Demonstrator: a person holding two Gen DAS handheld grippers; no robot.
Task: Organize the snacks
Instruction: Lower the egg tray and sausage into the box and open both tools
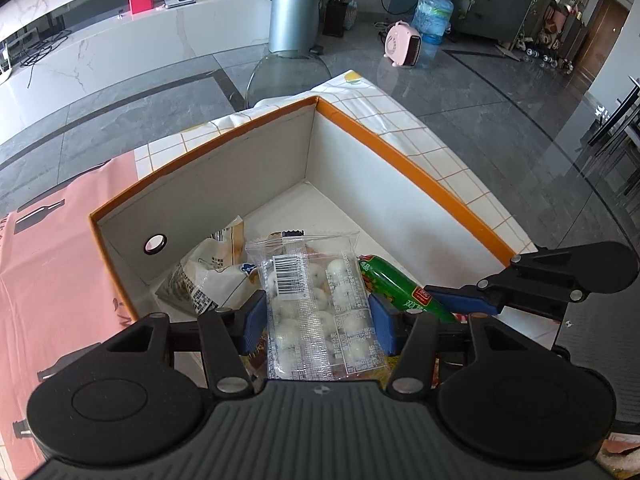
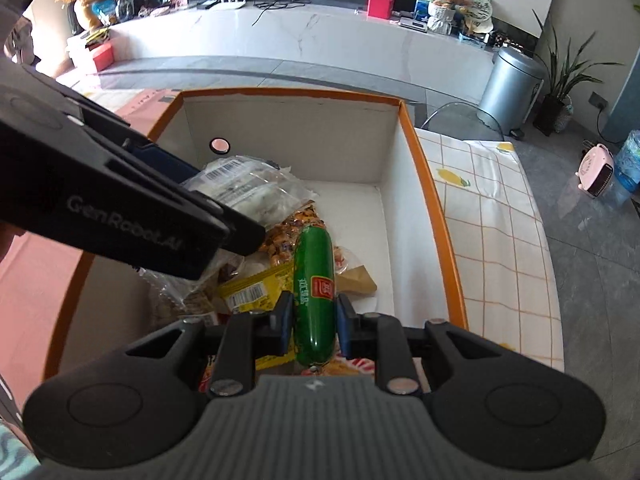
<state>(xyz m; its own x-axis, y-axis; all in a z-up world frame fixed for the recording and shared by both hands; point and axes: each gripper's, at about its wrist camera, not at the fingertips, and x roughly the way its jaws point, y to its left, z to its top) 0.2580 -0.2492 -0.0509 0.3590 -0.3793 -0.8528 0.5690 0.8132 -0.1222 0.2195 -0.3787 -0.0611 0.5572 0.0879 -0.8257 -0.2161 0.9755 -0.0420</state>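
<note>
An orange-rimmed cardboard box (image 1: 424,184) with white inside walls stands on the table and holds several snack packs. My left gripper (image 1: 318,322) is shut on a clear packet of white round candies (image 1: 320,312) with a barcode, held over the box. My right gripper (image 2: 314,322) is shut on a green sausage (image 2: 314,296) with a red label, held inside the box above a yellow pack (image 2: 252,294). The sausage also shows in the left wrist view (image 1: 400,286), and the left gripper's body in the right wrist view (image 2: 120,208). The candy packet (image 2: 248,188) shows there too.
The box (image 2: 436,216) sits on a checked tablecloth (image 2: 492,220) beside a pink cloth (image 1: 52,248). A clear chair back (image 1: 288,74) stands behind the table. On the floor are a grey bin (image 1: 294,16), a pink heater (image 1: 402,44) and a water bottle (image 1: 432,16).
</note>
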